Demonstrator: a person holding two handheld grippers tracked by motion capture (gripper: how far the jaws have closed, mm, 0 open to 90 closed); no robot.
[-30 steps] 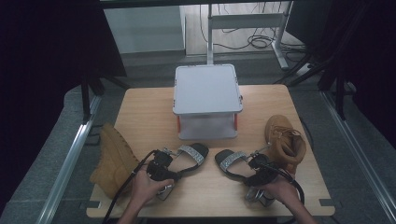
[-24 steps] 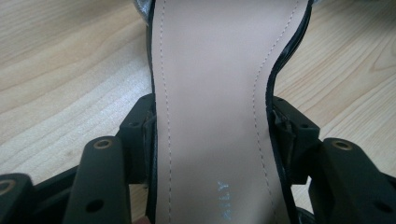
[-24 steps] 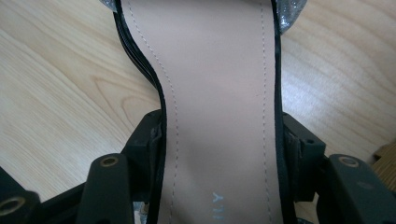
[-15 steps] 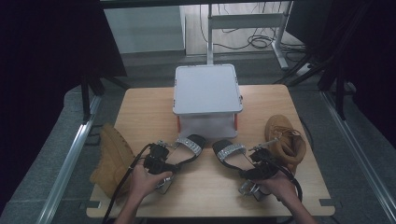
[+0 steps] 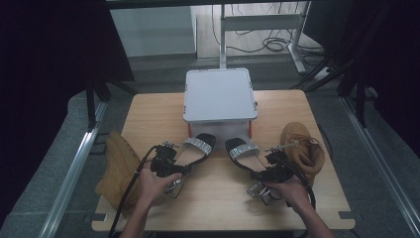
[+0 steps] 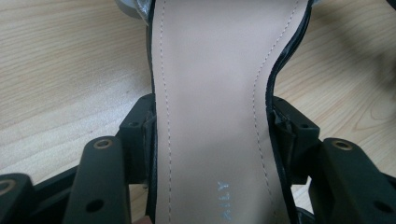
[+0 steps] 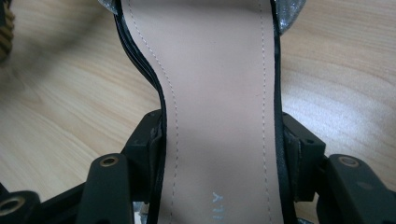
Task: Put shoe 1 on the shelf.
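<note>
Two black sandals with glittery silver straps lie in front of a white lidded box. My left gripper is shut on the left sandal, its pads pressed on both edges of the beige insole. My right gripper is shut on the right sandal, clamping the sides of its insole the same way. Both sandals point toes toward the box, heels toward the hands.
A tan boot lies at the table's left edge, partly over it. Another tan boot sits right of the right sandal. The wooden table has bare room along its front. Cables trail from both grippers.
Both sandals have moved forward, toward the box, with the grippers holding them. The left hand has risen slightly and shifted along with its sandal.
</note>
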